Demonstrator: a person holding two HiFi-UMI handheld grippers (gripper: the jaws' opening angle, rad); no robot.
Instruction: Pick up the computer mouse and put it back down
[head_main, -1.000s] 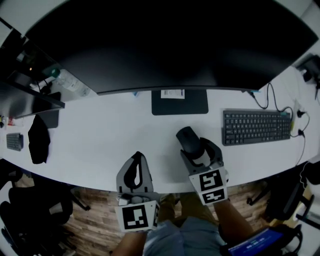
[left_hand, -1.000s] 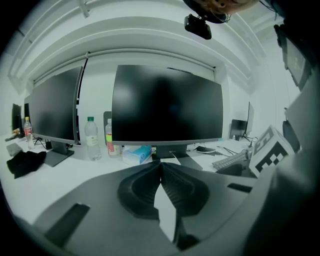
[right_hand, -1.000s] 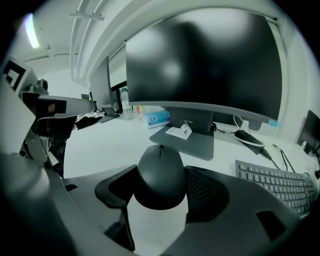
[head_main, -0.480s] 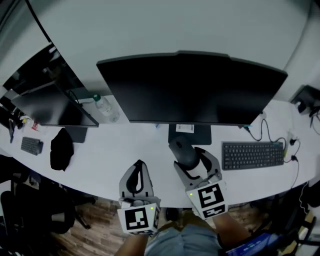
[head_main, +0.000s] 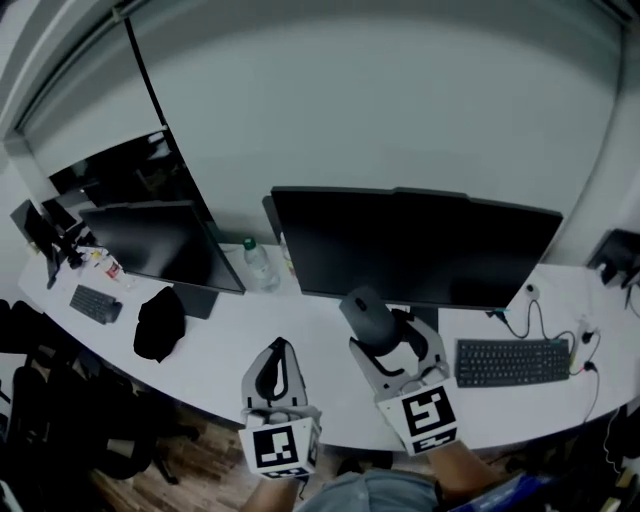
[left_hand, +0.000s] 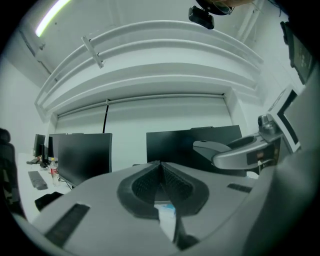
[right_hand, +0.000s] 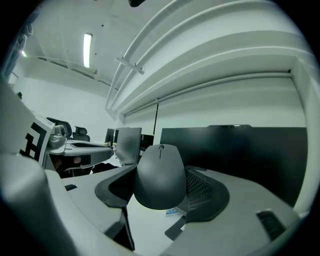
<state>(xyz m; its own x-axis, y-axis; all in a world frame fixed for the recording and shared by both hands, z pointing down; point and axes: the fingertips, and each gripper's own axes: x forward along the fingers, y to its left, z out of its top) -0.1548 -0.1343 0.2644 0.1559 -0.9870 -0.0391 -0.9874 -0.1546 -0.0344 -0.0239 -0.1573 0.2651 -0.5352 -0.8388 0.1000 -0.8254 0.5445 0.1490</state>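
The left hand-held gripper (head_main: 277, 348) hangs pinched together on nothing. The right hand-held gripper (head_main: 392, 338) clasps the computer mouse (head_main: 364, 316) by its sides, up off the desk (head_main: 215, 345). I'd say that smooth rounded shell could squirt free in a fast descent and drop.

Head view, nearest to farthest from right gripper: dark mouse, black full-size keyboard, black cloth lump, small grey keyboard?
1. Dark grey rounded computer mouse: between the right gripper's jaws.
2. Black full-size keyboard: desk, to its right.
3. Black cloth lump: desk, left.
4. Small grey keyboard: far left.
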